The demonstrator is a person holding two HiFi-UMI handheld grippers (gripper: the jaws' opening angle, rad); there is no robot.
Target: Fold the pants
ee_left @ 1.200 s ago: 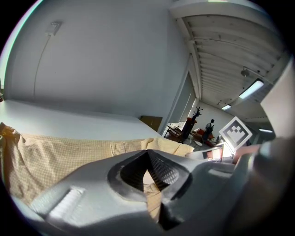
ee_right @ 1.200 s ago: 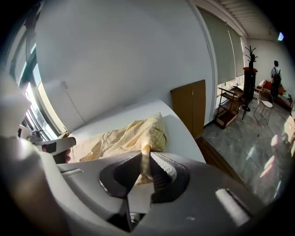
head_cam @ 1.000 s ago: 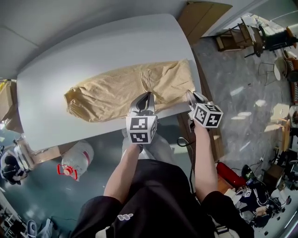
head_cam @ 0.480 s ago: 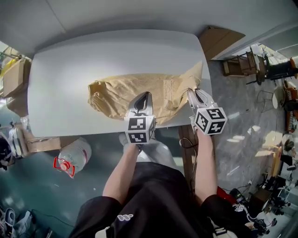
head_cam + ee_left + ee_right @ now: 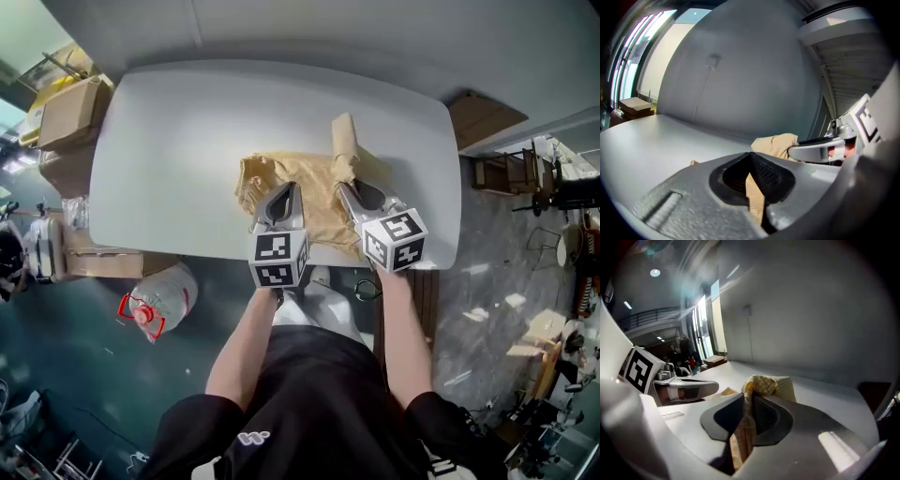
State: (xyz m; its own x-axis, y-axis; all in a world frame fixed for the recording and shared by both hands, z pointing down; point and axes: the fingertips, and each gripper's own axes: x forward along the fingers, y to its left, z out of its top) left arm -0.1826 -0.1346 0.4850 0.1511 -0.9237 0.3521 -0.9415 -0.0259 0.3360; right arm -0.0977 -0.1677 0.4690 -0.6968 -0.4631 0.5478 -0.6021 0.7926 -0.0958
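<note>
On the table (image 5: pixel 178 159), the near edge of the pants (image 5: pixel 314 178) is hidden under the left gripper (image 5: pixel 286 192) and the right gripper (image 5: pixel 349 192), which also cover part of the table's near rim. Right of the table, the floor clutter (image 5: pixel 562 342) is too small to identify.

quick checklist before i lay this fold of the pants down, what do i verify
1. Left gripper grip on the pants: ok, a strip of cloth is pinched between the closed jaws.
2. Right gripper grip: ok, jaws closed on bunched cloth.
3. Cloth flat: not ok, it is gathered at mid table, with a raised fold beside the right gripper.
4. Room to lay it down: ok, the table is bare to the left of the pants and beyond them.
5. Edges lined up: cannot tell, both grippers cover the near edge.
</note>
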